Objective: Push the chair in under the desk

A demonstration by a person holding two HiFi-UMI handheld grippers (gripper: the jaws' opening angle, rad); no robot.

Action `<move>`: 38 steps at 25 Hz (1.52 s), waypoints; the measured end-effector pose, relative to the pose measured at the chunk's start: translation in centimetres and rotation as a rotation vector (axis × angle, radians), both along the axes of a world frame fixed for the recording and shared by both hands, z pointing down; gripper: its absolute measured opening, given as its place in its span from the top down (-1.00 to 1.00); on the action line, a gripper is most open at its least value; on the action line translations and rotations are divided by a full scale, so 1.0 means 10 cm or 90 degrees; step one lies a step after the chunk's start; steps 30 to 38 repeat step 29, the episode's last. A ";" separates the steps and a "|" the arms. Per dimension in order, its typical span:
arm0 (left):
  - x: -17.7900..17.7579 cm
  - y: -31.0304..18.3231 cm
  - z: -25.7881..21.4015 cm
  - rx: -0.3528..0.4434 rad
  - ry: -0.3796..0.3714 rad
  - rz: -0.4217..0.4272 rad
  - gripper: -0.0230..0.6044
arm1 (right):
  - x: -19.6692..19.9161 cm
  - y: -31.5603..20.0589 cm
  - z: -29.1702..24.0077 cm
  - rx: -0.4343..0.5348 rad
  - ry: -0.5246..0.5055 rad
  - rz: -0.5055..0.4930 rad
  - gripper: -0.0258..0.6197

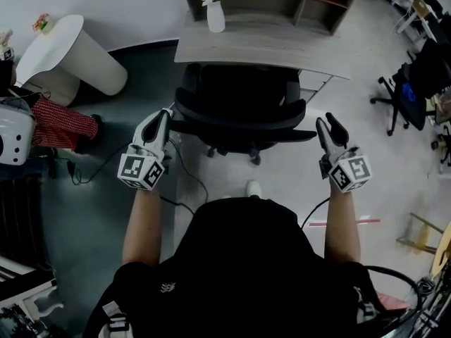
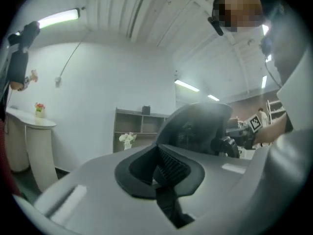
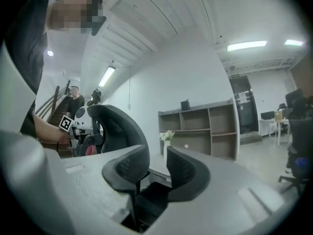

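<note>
black plastic and mesh: the chair (image 1: 239, 111) stands in the middle of the head view, its back toward me and its front up against the near edge of the grey wooden desk (image 1: 261, 46) in the upper centre of the frame. most of the seat shows out in front of the desktop and the wheeled base is in plain sight below the backrest, so i judge the chair is not yet tucked under and the push itself is left to do.

my left claw (image 1: 161, 120) is at the left end of the backrest with its jaws pressed together and nothing between them. my right claw (image 1: 330, 127) is at the right end, its jaws a little apart with only air in the gap. i cannot tell whether either tip touches the backrest.

a white vase of flowers (image 1: 215, 11) stands on the desk near its far side, so a hard bump could rock it. what i reckon remains is to set both claws against the backrest and drive the chair toward the top of the frame until the seat goes under.
</note>
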State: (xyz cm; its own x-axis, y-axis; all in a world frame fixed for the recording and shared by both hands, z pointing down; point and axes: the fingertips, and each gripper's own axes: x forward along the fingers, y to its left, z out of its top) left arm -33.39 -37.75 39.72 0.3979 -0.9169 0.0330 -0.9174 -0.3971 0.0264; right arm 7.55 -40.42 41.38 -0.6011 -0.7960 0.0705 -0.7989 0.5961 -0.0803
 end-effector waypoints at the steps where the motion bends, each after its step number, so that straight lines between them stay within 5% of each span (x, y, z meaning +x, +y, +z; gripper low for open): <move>1: 0.00 0.02 -0.01 -0.003 0.021 -0.002 0.91 | 0.00 0.00 0.02 -0.003 0.001 0.006 0.52; 3: 0.03 0.05 -0.01 -0.004 0.041 -0.002 0.91 | 0.05 0.01 0.12 -0.015 0.012 0.034 0.66; 4: 0.04 0.07 -0.01 -0.003 0.041 -0.005 0.91 | 0.10 0.01 0.16 -0.021 0.018 0.052 0.91; 9: 0.03 0.15 0.06 -0.008 0.034 -0.027 0.91 | 0.23 0.00 0.30 -0.044 0.022 0.093 0.92; 38: 0.01 0.14 0.08 -0.014 0.007 -0.044 0.91 | 0.24 -0.09 0.33 -0.051 0.022 0.083 0.92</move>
